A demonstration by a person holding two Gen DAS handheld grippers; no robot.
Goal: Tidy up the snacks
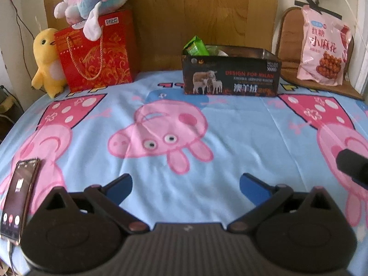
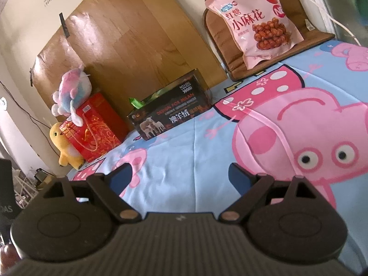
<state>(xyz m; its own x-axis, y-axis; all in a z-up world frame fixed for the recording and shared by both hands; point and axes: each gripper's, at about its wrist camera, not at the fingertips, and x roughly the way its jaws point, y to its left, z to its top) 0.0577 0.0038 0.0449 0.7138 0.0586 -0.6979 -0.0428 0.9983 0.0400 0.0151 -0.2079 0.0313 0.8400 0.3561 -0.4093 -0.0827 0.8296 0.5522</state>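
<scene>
A black box with sheep printed on it stands at the far edge of the bed, with a green snack packet sticking out of its left end. It also shows in the right wrist view, with the green packet at its left. A large pink snack bag leans on a chair at the back right, also in the right wrist view. My left gripper is open and empty above the bedsheet. My right gripper is open and empty too, tilted, over the sheet.
A red gift bag with a pastel plush on top and a yellow plush chick stand at the back left. A phone lies on the blue cartoon-pig sheet at the near left. A wooden board stands behind the box.
</scene>
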